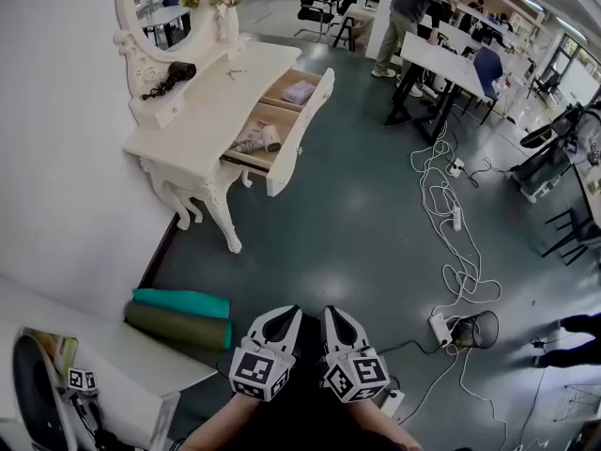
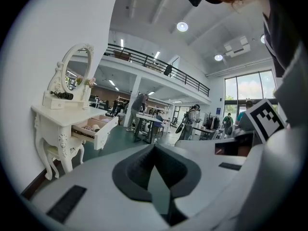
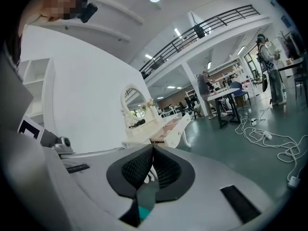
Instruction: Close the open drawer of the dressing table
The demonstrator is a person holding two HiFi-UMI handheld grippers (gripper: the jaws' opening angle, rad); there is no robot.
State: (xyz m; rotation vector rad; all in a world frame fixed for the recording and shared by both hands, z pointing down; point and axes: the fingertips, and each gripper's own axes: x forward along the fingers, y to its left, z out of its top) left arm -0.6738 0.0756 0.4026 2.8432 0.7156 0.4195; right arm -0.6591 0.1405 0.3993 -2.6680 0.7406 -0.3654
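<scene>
- While the drawer (image 1: pixel 297 130) of the dressing table (image 1: pixel 202 111) stands pulled out, the head view shows the left claw (image 1: pixel 292 312) and right claw (image 1: pixel 329 312) side by side, well apart from it.
- Left gripper view: left claw (image 2: pixel 154 146) closed tip to tip, empty.
- Right gripper view: right claw (image 3: pixel 153 148) likewise closed, empty.

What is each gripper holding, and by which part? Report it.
Nothing: the left gripper and right gripper are both shut, empty, away from the open drawer.

Teal roll (image 1: pixel 180 302) beside olive roll (image 1: pixel 178 326), by wall (image 1: pixel 56 158) on my left. White cables (image 1: pixel 449 200) tangled across green floor (image 1: pixel 357 224). Black wire basket (image 1: pixel 476 329) on my right. Person (image 1: pixel 406 7) bent at far desk (image 1: pixel 441 59).
</scene>
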